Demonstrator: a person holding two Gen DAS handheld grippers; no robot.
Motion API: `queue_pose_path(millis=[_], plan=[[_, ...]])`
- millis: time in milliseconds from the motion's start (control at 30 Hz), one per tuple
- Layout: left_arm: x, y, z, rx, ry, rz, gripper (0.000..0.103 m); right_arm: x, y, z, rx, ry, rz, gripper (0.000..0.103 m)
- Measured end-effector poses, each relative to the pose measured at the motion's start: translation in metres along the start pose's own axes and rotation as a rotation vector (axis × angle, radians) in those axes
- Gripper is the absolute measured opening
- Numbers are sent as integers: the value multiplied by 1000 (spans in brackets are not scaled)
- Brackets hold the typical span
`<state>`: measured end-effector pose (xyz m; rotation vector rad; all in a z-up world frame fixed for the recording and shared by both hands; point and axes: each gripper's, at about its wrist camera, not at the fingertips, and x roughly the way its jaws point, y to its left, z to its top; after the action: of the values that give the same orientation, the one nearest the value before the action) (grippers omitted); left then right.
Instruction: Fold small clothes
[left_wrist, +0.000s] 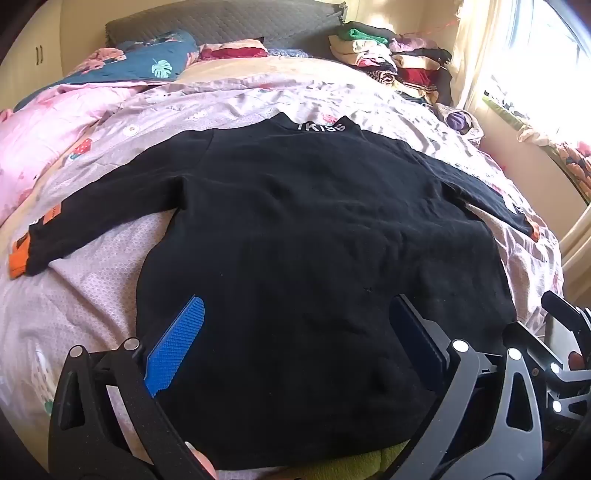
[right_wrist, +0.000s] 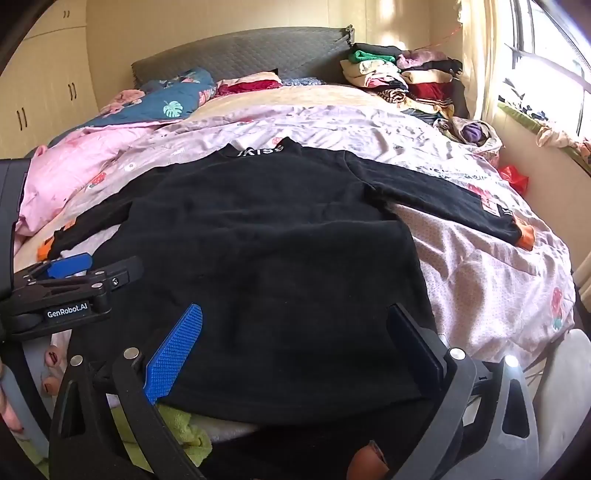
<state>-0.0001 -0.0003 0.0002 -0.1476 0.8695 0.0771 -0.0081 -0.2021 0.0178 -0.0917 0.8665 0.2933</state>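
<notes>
A black long-sleeved knit sweater lies spread flat on the bed's pale pink patterned sheet, back side up, its collar (white lettering across it) pointing toward the grey quilted headboard. Both sleeves stretch out to the sides, each ending in an orange cuff; the other cuff shows at the far edge in the right wrist view. The hem lies nearest the cameras, over a yellow-green towel at the bed's near edge.

The left gripper hovers above the hem part of the sweater with its blue ribbed fingers spread wide and nothing between them. The right gripper sits likewise over the hem on the other side, fingers fully apart and empty; neither pair presses on the cloth. In the right wrist view the left gripper appears at the left edge, just above the sweater's left sleeve.

A pink floral quilt is bunched at the left of the bed, and a stack of folded clothes sits in the far corner beside the cream curtain.
</notes>
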Motion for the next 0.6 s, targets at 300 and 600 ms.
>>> queue_pose_path(millis=[300, 600], plan=[[-2, -2, 0, -7, 2, -8, 94, -5, -7, 1, 15, -21, 0, 99], [-2, -5, 0, -10, 6, -11, 94, -7, -1, -1, 19, -31, -18, 99]])
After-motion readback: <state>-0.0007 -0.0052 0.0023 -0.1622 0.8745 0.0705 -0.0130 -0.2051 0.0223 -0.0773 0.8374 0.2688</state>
